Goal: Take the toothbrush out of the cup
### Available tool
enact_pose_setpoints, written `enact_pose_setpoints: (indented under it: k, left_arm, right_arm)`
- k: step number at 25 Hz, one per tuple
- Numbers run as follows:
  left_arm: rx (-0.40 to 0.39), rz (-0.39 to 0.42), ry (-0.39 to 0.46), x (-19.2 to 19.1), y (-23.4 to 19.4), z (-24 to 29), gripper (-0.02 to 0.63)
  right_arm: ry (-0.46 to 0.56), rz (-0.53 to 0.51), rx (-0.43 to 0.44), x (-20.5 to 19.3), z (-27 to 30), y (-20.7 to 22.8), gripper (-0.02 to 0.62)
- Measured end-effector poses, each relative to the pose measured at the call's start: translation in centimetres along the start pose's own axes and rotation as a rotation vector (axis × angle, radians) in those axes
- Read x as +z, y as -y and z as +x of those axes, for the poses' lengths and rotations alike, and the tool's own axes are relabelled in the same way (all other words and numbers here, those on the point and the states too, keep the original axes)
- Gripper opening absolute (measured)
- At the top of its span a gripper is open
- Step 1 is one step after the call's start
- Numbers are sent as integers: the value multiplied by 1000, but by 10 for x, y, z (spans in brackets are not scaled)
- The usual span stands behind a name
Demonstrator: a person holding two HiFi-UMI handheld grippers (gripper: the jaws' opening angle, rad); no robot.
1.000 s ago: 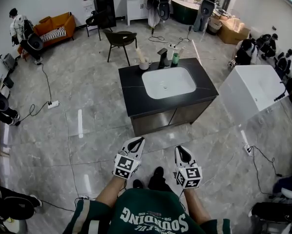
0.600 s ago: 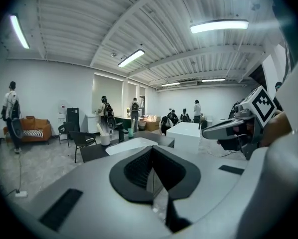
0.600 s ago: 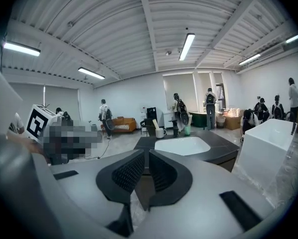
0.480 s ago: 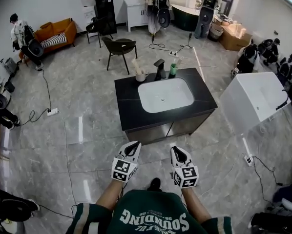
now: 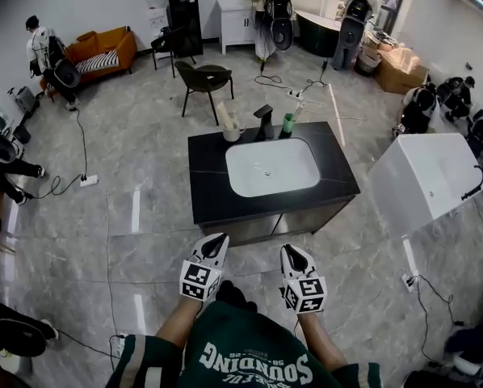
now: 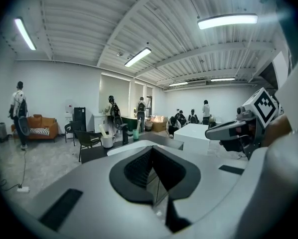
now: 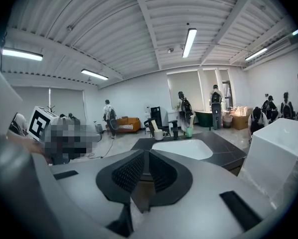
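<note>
I hold both grippers low over the glossy grey marble floor (image 5: pixel 144 217), well short of the vanity. The left gripper (image 5: pixel 216 242) has its ribbed black pads pressed together on nothing; the right gripper (image 5: pixel 293 252) is the same: closed and empty. The toothbrush (image 5: pixel 228 118) stands tilted in the white, mug-shaped cup (image 5: pixel 233 134) at the far edge of the matte black countertop (image 5: pixel 209 192), beside the angular black faucet (image 5: pixel 263 121) and behind the rounded white basin (image 5: pixel 290 164).
</note>
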State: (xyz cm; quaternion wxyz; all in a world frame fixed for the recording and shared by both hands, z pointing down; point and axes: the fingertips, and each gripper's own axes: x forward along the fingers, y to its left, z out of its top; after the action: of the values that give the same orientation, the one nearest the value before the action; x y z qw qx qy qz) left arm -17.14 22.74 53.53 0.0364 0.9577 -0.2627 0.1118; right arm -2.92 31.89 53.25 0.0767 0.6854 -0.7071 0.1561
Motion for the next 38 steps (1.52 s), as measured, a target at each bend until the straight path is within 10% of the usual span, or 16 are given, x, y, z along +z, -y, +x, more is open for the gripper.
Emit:
enact_pose_setpoints:
  k: [38]
  left_arm:
    - [75,-49,-64,40,-214,308,12]
  right_arm:
    - [-76,-10,127,124,335,157,44]
